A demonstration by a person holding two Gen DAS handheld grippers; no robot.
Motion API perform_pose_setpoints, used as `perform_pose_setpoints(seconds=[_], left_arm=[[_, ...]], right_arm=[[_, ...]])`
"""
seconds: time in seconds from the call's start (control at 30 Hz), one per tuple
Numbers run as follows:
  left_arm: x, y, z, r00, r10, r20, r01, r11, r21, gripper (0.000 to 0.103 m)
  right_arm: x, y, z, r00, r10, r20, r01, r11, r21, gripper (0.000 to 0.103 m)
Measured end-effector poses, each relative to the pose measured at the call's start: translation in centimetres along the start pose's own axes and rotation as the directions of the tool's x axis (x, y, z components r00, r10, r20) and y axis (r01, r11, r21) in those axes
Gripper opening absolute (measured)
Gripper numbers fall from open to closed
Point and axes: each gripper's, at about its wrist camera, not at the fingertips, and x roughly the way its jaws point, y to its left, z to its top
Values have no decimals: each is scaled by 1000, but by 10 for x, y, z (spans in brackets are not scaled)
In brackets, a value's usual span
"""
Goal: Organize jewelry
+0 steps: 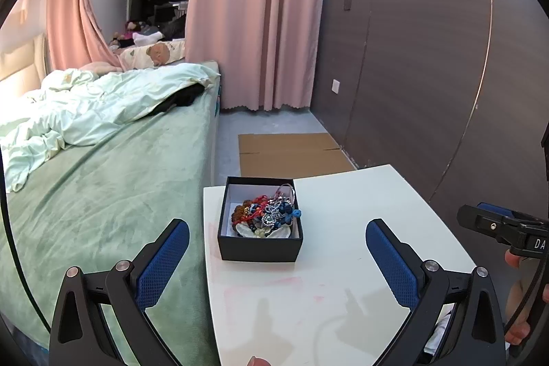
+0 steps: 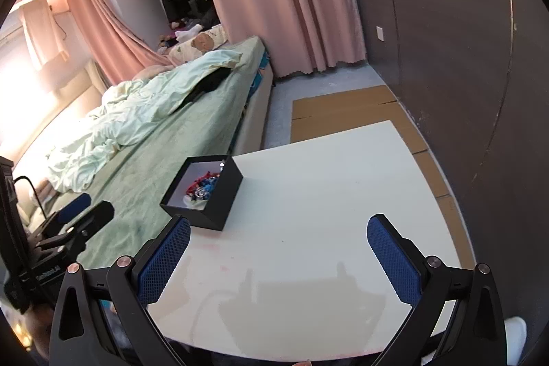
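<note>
Jewelry [image 1: 266, 211] lies in a mixed heap of red, blue and silver pieces inside a small black box [image 1: 259, 247]. The box has no lid on and sits on the white bench [image 1: 343, 263], near the edge by the green bed [image 1: 103, 187]. The left hand-held gripper [image 1: 277, 237] has its blue fingers [image 1: 164, 259] spread wide, just in front of the box. The right hand-held gripper [image 2: 278, 237] is spread wide too, holding nothing, over the bare bench. Brown cardboard [image 1: 291, 153] lies flat on the floor.
</note>
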Motion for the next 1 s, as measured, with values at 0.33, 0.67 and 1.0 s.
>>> perform_pose_setpoints(seconds=[0.33,0.67,1.0], left_arm=[[0,2,-1,1000,9,-3,-9,1000,0,103],[1,-1,-2,1000,21,7,-21,1000,10,103],[2,3,-1,1000,21,2,-21,1000,19,103]], right_arm=[[-1,0,0,1000,1,3,-1,1000,-1,103],[-1,4,2,1000,-5,8,5,1000,-21,103],[0,4,2,1000,-10,6,11,1000,-18,103]])
